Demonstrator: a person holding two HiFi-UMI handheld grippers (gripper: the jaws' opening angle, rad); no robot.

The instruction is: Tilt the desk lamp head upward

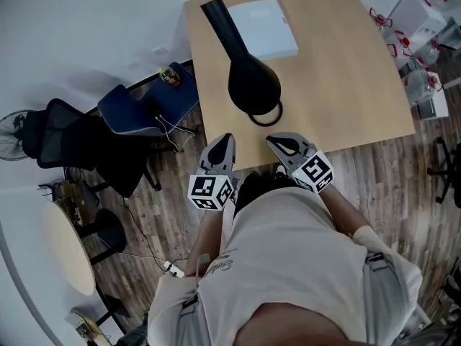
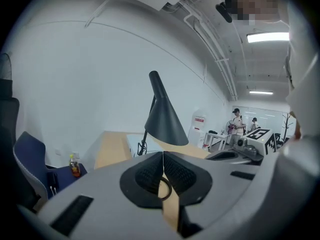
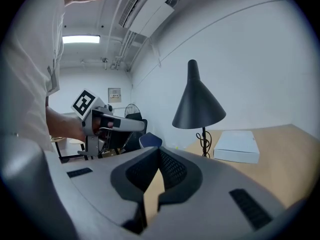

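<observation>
A black desk lamp (image 1: 252,85) stands on the wooden desk (image 1: 346,85), its cone head hanging low over its ring base and its neck rising toward the far edge. In the left gripper view the lamp (image 2: 164,119) is straight ahead, shade mouth down; in the right gripper view the lamp (image 3: 198,104) is ahead and to the right. My left gripper (image 1: 226,141) and right gripper (image 1: 275,143) hover side by side at the desk's near edge, short of the lamp. Both are shut with nothing held: the left gripper (image 2: 163,158) and the right gripper (image 3: 159,153) each show pads meeting.
A white box (image 1: 263,29) lies on the desk behind the lamp. Left of the desk stand a blue chair (image 1: 148,107), a black office chair (image 1: 65,135) and a fan (image 1: 11,132). A round table (image 1: 68,247) is lower left. People (image 2: 235,121) stand far off.
</observation>
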